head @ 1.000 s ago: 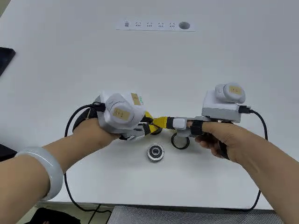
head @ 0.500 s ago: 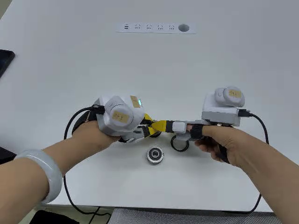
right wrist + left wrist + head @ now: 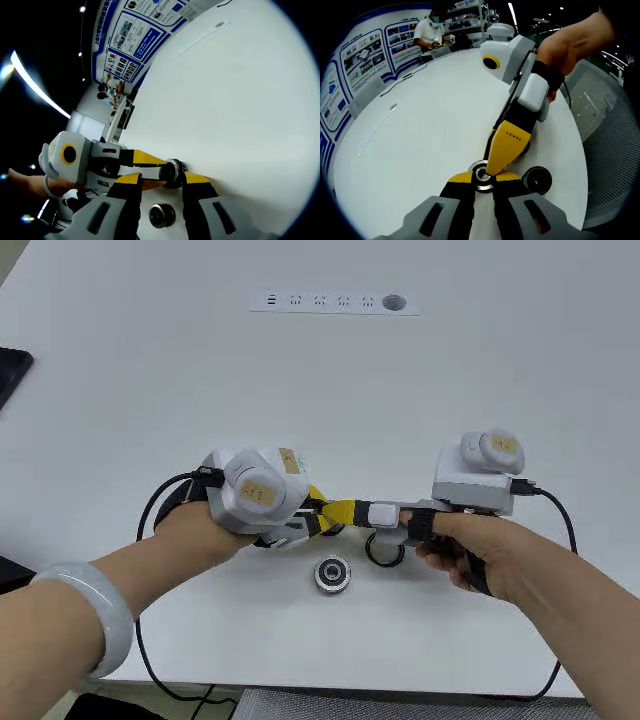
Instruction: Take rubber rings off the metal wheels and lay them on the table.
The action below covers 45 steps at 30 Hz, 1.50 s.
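Note:
In the head view my two grippers meet tip to tip at a small metal wheel (image 3: 334,528) just above the white table (image 3: 330,400). My left gripper (image 3: 482,178) is shut on this wheel (image 3: 481,175). From the other side my right gripper (image 3: 161,179) is closed on the rubber ring round the same wheel (image 3: 173,173), and one of its yellow fingers (image 3: 507,145) shows in the left gripper view. A second wheel (image 3: 333,574) with its black ring on lies on the table in front of the grippers. A loose black rubber ring (image 3: 384,550) lies flat under my right gripper.
A white socket strip (image 3: 335,302) is set into the far side of the table. A dark object (image 3: 12,365) sits at the left edge. Black cables (image 3: 150,510) trail from both grippers toward the table's near edge. A person (image 3: 432,27) stands far off.

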Available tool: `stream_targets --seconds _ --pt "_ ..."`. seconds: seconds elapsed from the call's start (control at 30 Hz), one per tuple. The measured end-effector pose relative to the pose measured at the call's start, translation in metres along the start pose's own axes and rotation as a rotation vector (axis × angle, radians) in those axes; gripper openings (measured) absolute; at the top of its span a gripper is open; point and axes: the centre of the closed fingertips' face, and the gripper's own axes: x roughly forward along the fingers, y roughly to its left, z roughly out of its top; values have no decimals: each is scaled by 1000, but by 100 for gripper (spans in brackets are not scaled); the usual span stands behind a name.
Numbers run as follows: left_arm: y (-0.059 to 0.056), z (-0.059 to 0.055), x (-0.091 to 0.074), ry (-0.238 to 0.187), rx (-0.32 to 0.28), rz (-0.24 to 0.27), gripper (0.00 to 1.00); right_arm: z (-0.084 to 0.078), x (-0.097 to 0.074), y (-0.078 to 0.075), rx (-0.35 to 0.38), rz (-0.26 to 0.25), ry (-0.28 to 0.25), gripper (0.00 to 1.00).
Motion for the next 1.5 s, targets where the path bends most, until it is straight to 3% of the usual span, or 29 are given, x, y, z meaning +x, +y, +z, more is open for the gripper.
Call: stream_targets --seconds 0.27,0.87,1.3,1.5 --pt "0 0 0 -1 1 -2 13 0 -2 -3 -4 1 -19 31" --pt "0 -1 1 0 0 -1 13 -4 -4 10 -37 8 -20 32" --pt "0 -1 1 1 2 -2 13 0 -5 -11 41 -50 -10 10" --pt "0 -1 1 1 2 -1 13 2 -3 -20 36 -68 -7 4"
